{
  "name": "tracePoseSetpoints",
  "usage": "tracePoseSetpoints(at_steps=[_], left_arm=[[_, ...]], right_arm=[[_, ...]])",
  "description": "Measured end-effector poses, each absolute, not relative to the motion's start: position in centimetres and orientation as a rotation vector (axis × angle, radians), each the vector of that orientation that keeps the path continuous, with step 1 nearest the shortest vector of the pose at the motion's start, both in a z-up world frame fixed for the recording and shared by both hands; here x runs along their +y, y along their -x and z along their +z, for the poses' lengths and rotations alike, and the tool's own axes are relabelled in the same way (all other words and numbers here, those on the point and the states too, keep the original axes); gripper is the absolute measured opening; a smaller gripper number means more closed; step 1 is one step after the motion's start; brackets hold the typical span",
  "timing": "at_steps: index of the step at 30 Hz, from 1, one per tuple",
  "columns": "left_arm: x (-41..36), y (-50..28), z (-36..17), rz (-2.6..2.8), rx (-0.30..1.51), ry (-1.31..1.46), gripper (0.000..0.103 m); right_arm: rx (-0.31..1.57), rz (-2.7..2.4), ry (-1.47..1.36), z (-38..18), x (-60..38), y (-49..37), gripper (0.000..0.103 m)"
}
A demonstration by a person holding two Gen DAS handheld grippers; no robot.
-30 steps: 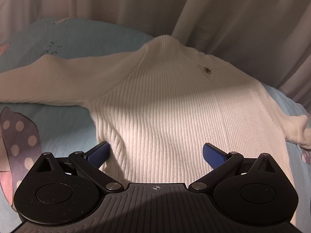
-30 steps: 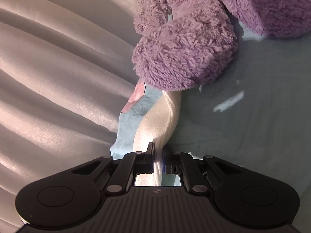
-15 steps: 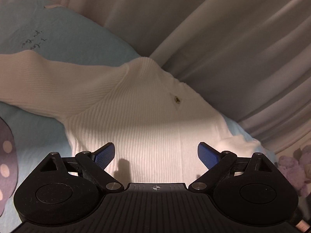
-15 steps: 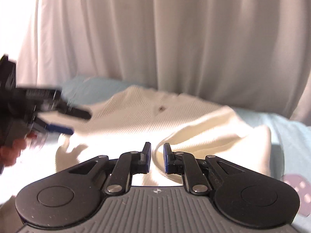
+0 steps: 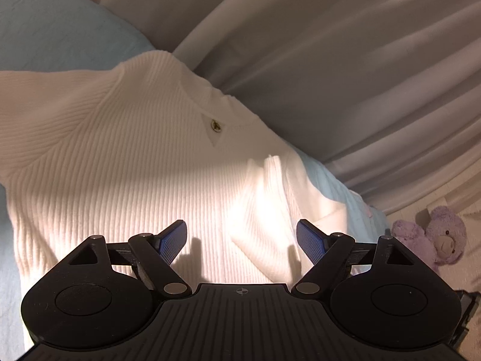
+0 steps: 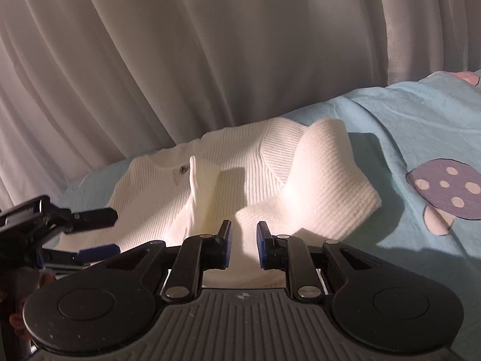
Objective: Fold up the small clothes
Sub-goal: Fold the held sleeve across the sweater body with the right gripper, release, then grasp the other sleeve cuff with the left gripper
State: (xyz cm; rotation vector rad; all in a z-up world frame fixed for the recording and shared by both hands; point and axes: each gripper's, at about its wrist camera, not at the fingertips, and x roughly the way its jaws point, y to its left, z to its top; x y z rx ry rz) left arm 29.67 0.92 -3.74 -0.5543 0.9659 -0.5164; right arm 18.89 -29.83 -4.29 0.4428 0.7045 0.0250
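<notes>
A small white ribbed sweater (image 5: 126, 156) lies flat on a light blue bedsheet (image 5: 45, 36). One sleeve (image 5: 270, 198) is folded over its body; it also shows in the right wrist view (image 6: 207, 192). The other sleeve (image 6: 327, 180) is still spread to the side. My left gripper (image 5: 242, 240) is open and empty above the sweater's lower body; it also shows at the left of the right wrist view (image 6: 99, 231). My right gripper (image 6: 243, 245) has its jaws slightly apart and holds nothing, just above the sweater (image 6: 156, 186).
Pale curtains (image 6: 210, 45) hang right behind the bed. A purple teddy bear (image 5: 436, 240) sits at the right in the left wrist view. The sheet has a mushroom print (image 6: 448, 189) to the right of the sweater.
My right gripper carried the sleeve over onto the sweater's body and let it go; its jaws opened a little. My left gripper stayed open and shifted over the sweater.
</notes>
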Motion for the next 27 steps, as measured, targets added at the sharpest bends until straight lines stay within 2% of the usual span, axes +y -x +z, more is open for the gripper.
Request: tracePoseSetpoints(at_steps=[6, 12, 16, 20, 27], left_arm=[[2.9, -29.4, -3.9, -0.484, 0.978, 0.576, 0.084], [6.4, -28.6, -3.7, -0.445, 0.959, 0.593, 0.084], [7.3, -28.4, -4.5, -0.452, 0.982, 0.607, 0.08], [8.2, -28.3, -4.9, -0.483, 1.002, 0.684, 0.071], [10.2, -27.7, -4.3, -0.512, 0.933, 0.753, 0.07]], right_arm=[[0.771, 0.121, -0.429, -5.7, -26.1, -22.4, 0.017], [0.813, 0.391, -0.23, -5.4, -21.1, -19.6, 0.016], [0.829, 0.396, -0.24, -5.4, -21.7, -17.2, 0.016], [0.824, 0.314, -0.288, -5.1, -23.3, -15.8, 0.017], [0.817, 0.228, -0.353, -5.3, -25.3, -14.4, 0.017]])
